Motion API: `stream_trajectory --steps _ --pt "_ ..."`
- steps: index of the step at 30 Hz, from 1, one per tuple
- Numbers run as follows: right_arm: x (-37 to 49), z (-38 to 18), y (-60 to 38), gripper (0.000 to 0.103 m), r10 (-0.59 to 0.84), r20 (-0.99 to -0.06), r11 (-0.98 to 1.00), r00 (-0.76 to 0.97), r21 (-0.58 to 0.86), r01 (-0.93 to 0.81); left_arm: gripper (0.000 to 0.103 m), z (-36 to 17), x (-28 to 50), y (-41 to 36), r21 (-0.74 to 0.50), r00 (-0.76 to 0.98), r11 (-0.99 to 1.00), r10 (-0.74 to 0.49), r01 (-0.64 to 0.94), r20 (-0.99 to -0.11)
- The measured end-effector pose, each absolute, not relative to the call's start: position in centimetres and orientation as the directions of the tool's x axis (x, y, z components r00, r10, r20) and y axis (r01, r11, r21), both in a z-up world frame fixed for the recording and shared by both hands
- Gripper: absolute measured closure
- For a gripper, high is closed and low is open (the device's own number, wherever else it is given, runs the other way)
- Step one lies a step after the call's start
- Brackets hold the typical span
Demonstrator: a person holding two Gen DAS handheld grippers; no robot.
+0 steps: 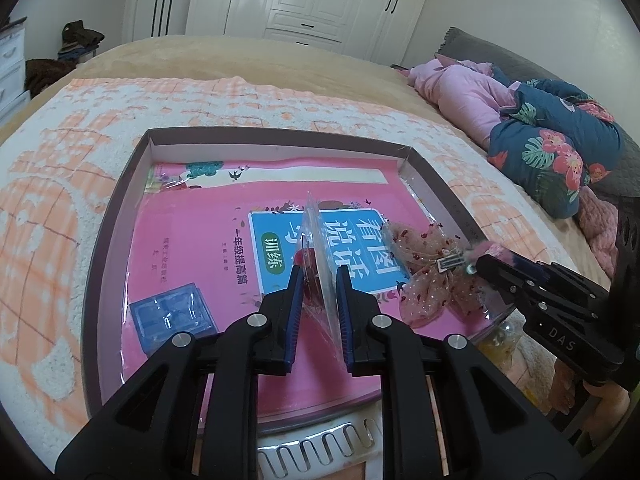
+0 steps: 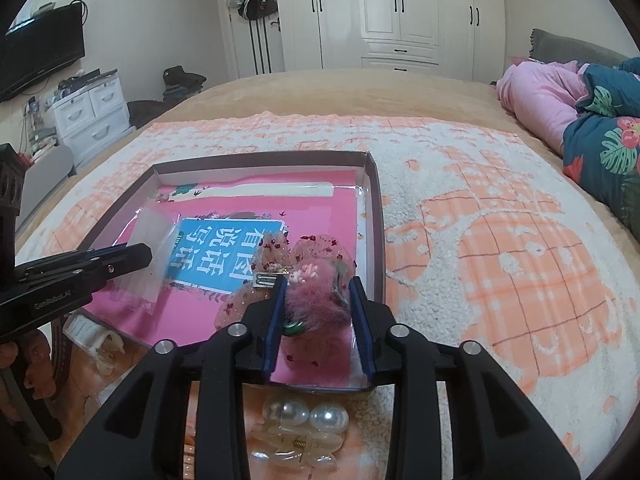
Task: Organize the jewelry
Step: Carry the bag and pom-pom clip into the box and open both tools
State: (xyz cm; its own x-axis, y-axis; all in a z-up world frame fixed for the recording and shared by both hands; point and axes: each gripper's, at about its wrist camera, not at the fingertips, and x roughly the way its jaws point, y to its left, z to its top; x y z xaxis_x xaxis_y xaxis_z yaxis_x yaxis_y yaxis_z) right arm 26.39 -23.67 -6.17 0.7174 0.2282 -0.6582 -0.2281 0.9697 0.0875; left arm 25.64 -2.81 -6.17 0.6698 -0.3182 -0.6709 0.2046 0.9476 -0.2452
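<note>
Lying inside the shallow box (image 1: 116, 216), a pink book (image 1: 192, 248) shows a blue panel with Chinese characters, among them "训练". Over the book, the left gripper (image 1: 318, 300) is clamped on a clear plastic bag (image 1: 320, 240). The right gripper (image 2: 320, 312), marked "DAS", is closed on a fluffy pink hair clip (image 2: 316, 296) at the box's right side, beside a sequined bow (image 1: 428, 276).

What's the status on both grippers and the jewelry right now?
Left gripper shut on clear packet. Right gripper shut on fuzzy pink clip. Both over box; pink bow lies directly under right fingers.
</note>
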Motion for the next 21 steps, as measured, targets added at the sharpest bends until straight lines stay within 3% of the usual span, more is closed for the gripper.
stream_trajectory --steps 10,21 --pt "25.2 -5.4 -24.2 0.051 0.23 -0.63 0.97 0.741 0.091 -0.224 0.092 -6.2 25.5 -2.7 -0.244 0.671 0.948 -0.316 0.202 -0.671" --pt "23.8 -4.0 -24.9 0.031 0.21 -0.57 0.976 0.794 0.081 -0.2 0.069 -5.3 24.7 -2.1 -0.253 0.693 0.949 -0.31 0.188 -0.65"
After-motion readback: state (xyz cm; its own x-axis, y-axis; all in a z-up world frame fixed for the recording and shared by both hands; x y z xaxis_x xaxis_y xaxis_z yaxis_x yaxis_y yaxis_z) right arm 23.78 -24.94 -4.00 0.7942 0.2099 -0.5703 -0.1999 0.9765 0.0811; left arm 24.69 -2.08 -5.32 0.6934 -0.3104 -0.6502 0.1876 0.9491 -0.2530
